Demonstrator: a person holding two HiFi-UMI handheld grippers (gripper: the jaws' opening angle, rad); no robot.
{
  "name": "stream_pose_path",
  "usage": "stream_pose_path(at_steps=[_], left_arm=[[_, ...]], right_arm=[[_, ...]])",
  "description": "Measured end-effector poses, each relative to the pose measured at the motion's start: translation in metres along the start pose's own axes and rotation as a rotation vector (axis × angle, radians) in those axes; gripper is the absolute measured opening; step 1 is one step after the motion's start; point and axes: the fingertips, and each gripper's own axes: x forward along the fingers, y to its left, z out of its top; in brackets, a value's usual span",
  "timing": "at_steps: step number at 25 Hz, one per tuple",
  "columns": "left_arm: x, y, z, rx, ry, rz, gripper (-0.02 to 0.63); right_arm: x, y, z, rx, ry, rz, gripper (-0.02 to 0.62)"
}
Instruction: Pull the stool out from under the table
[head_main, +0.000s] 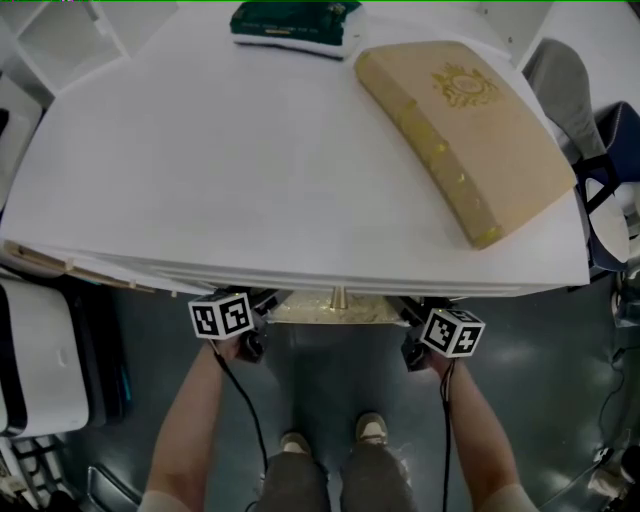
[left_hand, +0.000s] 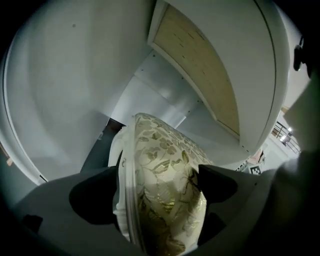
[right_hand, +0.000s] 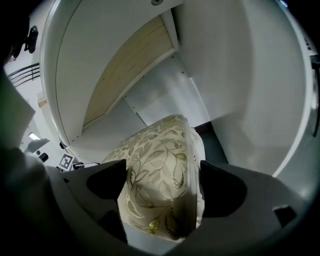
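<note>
Looking steeply down on a broad white desk (head_main: 280, 180) that fills the upper half of the head view. Below its near edge, dark grey floor (head_main: 330, 372).

Lying on the desk at the right, set at a slant, a long tan case (head_main: 470, 130) with a gold crest.

Tucked under the desk at the middle of its near edge, the stool (head_main: 330, 309). Seen from above only as a thin strip of cream seat with a gold leaf pattern, just past the desk edge.

At the far edge of the desk, a dark green box (head_main: 295, 22), well apart from the stool.

Reaching in under the near edge, two bare forearms (head_main: 190, 420), one at each end of the seat strip, each carrying a gripper.

Left gripper (left_hand: 159, 187) at the left end of the seat, its marker cube (head_main: 222, 316) just outside the desk edge. Fingers (left_hand: 92, 200) spread wide, with the padded seat edge standing between them and filling most of the gap. Hard to tell whether touching.

Right gripper (right_hand: 161, 182) at the right end, posed the same way. Fingers (right_hand: 225, 190) spread wide on either side of the seat edge.

Beyond the seat in both gripper views, the white underside and panels of the desk.

Lowest in the head view, between the forearms, a pair of light shoes (head_main: 372, 429) on the floor.
</note>
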Motion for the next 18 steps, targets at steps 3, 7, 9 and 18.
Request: stream_pose_path(at_steps=[3,7,9,18], left_arm=[[0.006,-0.002,0.002,0.011,0.007,-0.051,0.492],[0.012,-0.005,0.001,0.012,0.017,-0.075,0.491],[0.011,-0.004,0.003,0.021,0.011,-0.062,0.491],[-0.013,-0.016,-0.023,-0.001,0.009,-0.029,0.489]], right_arm=[[0.010,0.001,0.001,0.011,0.014,0.054,0.459],[0.016,0.003,0.001,0.017,0.009,0.095,0.459],[0.016,0.003,0.002,0.017,0.000,0.095,0.459],[-0.013,0.011,-0.015,0.002,0.018,0.080,0.457]])
